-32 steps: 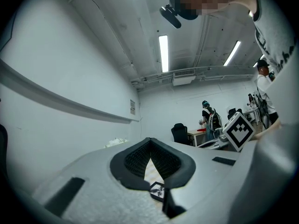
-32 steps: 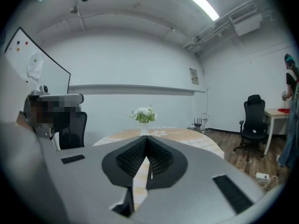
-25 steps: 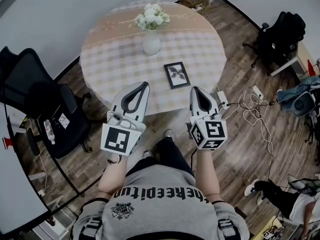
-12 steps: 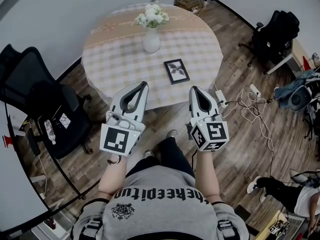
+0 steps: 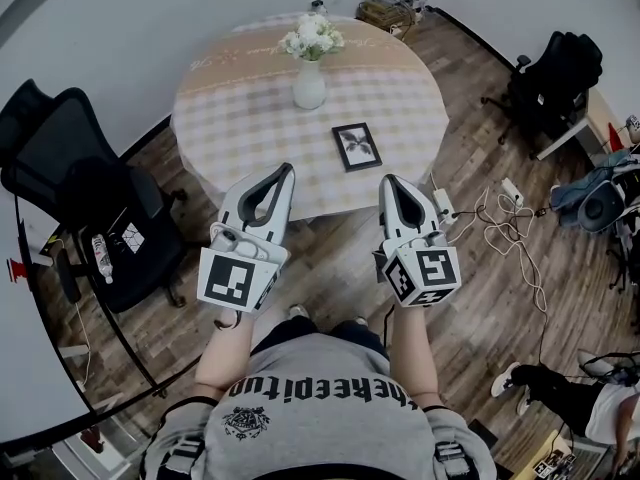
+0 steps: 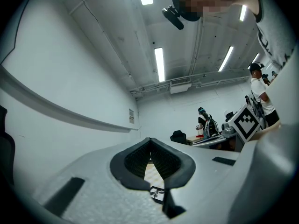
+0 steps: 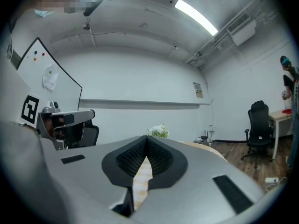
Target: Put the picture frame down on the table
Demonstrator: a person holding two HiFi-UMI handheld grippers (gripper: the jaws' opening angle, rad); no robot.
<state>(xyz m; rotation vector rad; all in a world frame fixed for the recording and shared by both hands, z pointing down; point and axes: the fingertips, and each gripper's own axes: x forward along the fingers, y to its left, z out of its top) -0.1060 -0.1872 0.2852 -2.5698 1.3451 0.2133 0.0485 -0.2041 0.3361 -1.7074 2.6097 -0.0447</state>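
Note:
The black picture frame (image 5: 357, 147) lies flat on the round table's checked cloth (image 5: 240, 118), near its front right edge. Both grippers hang in front of the table, over the wooden floor and short of its edge. My left gripper (image 5: 286, 169) is shut with nothing in it; through the slot under its closed tips the frame (image 6: 157, 193) shows small and far off. My right gripper (image 5: 391, 180) is also shut and empty, and its view shows only the cloth (image 7: 140, 174) between the jaws.
A white vase of flowers (image 5: 309, 64) stands mid-table behind the frame. Black office chairs stand at the left (image 5: 85, 193) and at the right (image 5: 558, 73). A power strip and cables (image 5: 495, 208) lie on the floor to the right. People stand far off (image 6: 205, 123).
The table has slid slightly up and right in the head view and the person's feet have drawn back. Both grippers keep the same pose, shut and empty.

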